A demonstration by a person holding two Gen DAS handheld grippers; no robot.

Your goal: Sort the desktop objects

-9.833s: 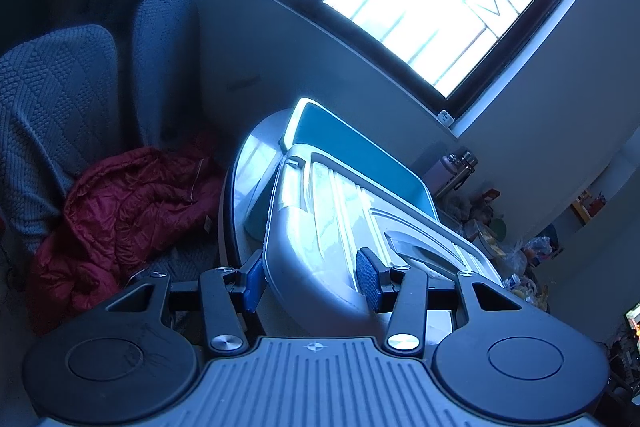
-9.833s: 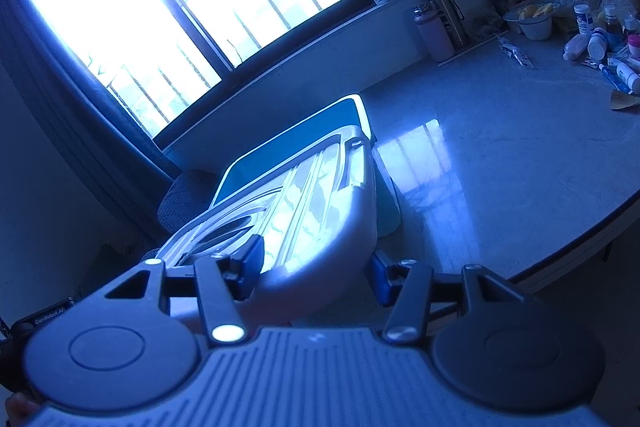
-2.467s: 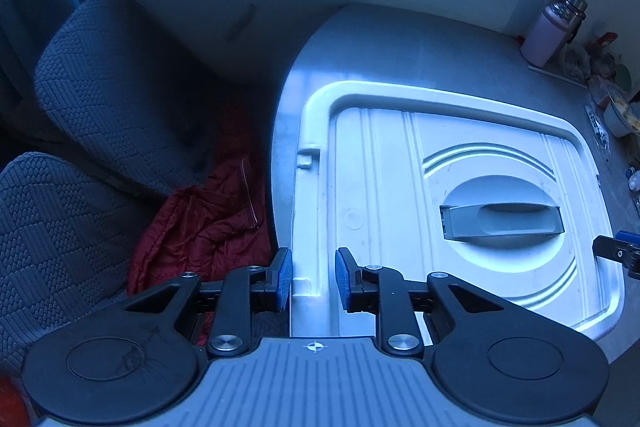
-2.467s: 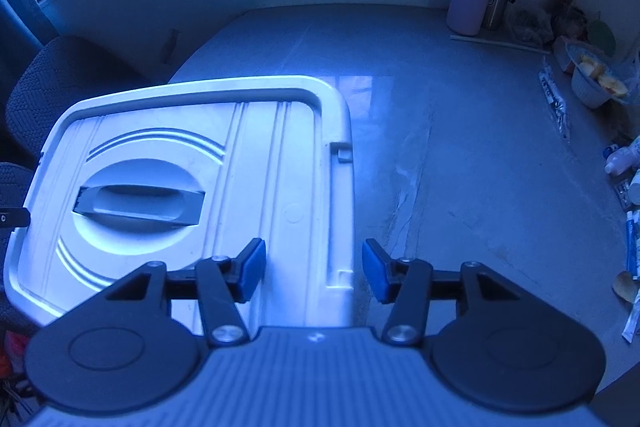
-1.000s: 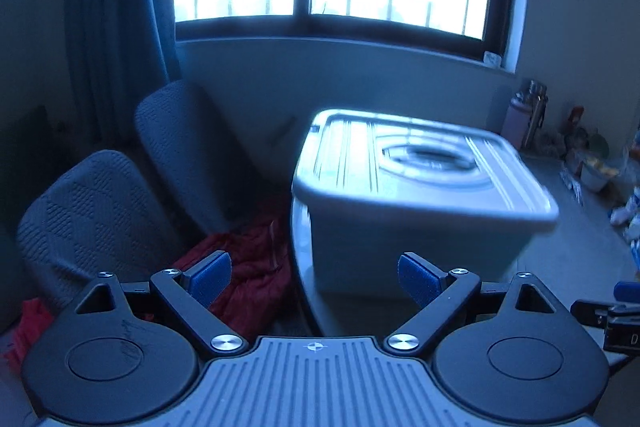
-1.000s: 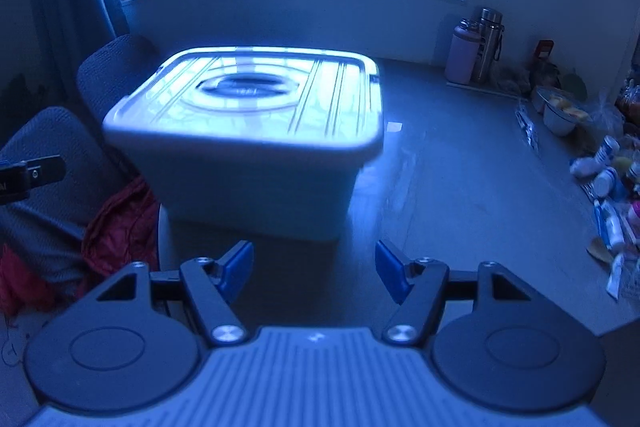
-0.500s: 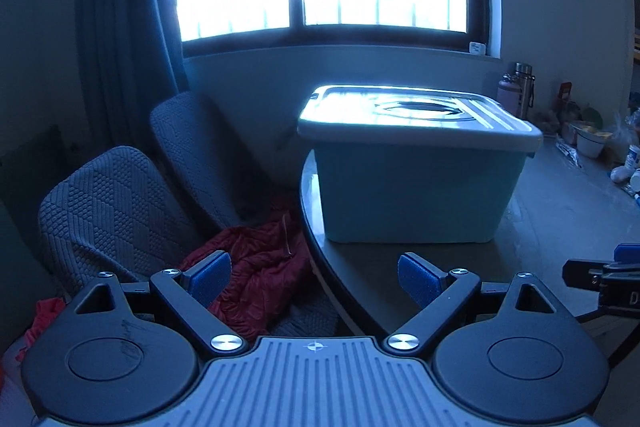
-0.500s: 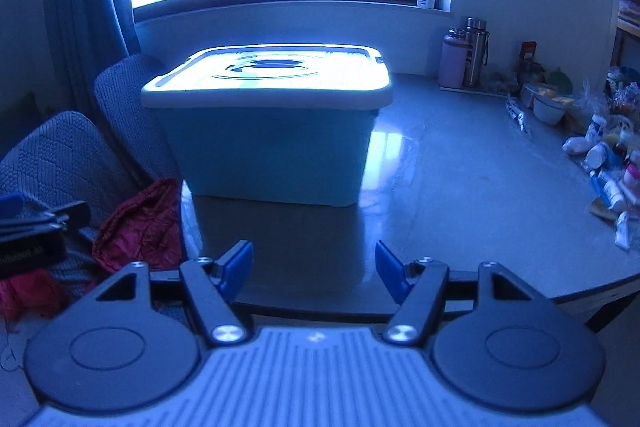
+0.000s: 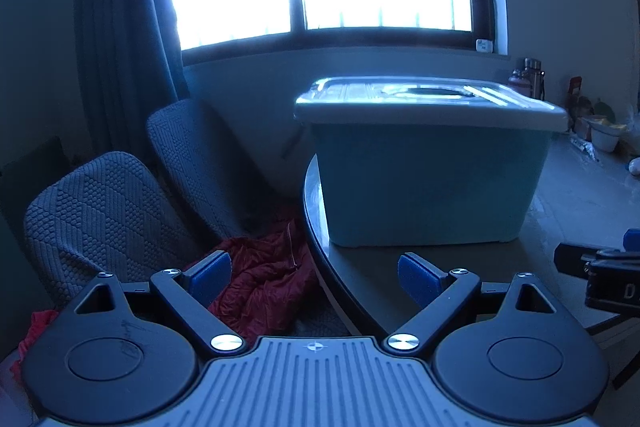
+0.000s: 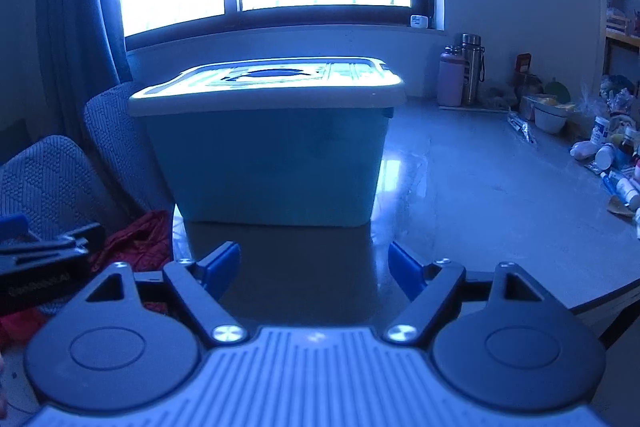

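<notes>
A teal storage bin (image 9: 424, 187) with its white lid (image 9: 428, 101) shut stands on the grey table (image 9: 568, 203) near the left edge. It also shows in the right wrist view (image 10: 272, 163). My left gripper (image 9: 314, 277) is open and empty, held back from the bin over the table's left edge. My right gripper (image 10: 314, 267) is open and empty, held back from the bin above the table's front. Several small bottles and tubes (image 10: 612, 163) lie at the table's right side.
Two grey chairs (image 9: 120, 203) and a red jacket (image 9: 264, 275) are left of the table. Two flasks (image 10: 462, 75) and a white bowl (image 10: 550, 119) stand by the back wall. The window is behind the bin.
Both grippers let go of the lid, opened wide and drew back and down from the bin. The lid now lies shut on the bin.
</notes>
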